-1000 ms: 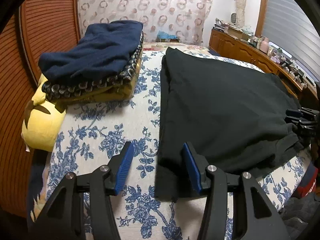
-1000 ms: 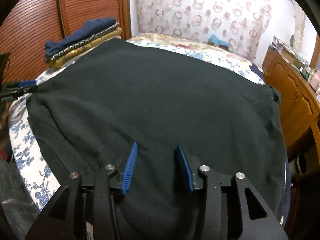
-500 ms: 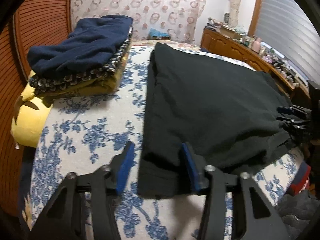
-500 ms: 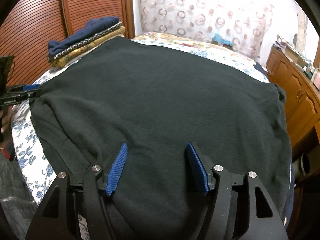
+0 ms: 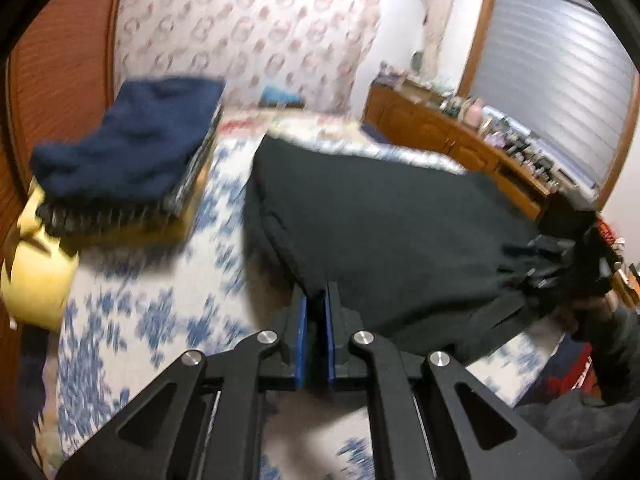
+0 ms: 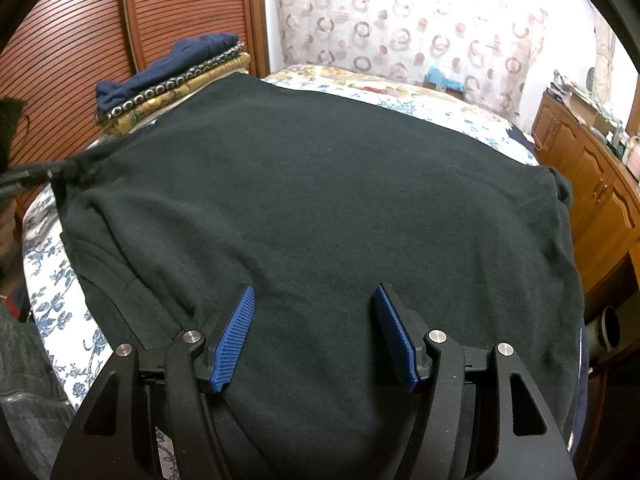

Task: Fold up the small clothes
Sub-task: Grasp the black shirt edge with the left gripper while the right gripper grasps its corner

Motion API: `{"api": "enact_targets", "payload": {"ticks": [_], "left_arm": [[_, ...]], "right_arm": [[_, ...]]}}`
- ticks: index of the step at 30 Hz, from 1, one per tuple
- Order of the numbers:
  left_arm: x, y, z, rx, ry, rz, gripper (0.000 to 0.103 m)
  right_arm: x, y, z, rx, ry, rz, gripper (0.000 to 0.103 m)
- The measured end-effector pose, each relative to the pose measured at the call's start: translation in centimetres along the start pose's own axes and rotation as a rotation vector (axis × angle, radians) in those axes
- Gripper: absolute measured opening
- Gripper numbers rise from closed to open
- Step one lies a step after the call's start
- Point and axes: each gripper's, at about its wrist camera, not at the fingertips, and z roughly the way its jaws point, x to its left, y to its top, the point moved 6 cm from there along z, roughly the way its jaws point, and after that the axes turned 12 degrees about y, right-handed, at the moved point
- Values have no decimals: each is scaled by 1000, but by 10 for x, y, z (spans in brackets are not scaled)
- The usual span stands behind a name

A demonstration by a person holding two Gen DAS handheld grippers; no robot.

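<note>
Three folded garments (image 6: 172, 80) are stacked aside, while the black garment (image 6: 320, 200) lies flat, unfolded: left tongs (image 5: 316, 312) have just closed, pinching its corner, right tongs (image 6: 314, 332) gaping above its near hem.

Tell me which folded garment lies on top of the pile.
The navy blue garment lies on top; under it are a black-and-white patterned piece and a mustard yellow one.

I'm working in a home bedroom. I'm looking over a bed (image 6: 60, 280) with a blue floral cover, a pile (image 6: 172, 80) of folded clothes sitting on it by a slatted wooden wardrobe (image 6: 80, 40). A patterned curtain (image 6: 400, 20) is hanging behind, a wooden dresser (image 5: 460, 144) is carrying small clutter, and a window blind (image 5: 560, 60) is showing beyond it.
</note>
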Motion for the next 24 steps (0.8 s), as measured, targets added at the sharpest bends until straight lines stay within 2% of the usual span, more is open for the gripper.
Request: {"api": "enact_targets", "payload": {"ticks": [5, 9, 15, 24], "left_arm": [[-22, 36, -13, -87, -48, 19, 4], [-45, 59, -13, -125, -92, 55, 4], [-87, 85, -11, -162, -175, 119, 4], [-163, 121, -11, -167, -320, 235, 4]], "right_arm": [[-1, 1, 0, 1, -5, 2, 64], [-7, 2, -17, -52, -20, 40, 60], [-17, 3, -66, -126, -93, 47, 60], [-30, 3, -127, -215, -169, 56, 60]]}}
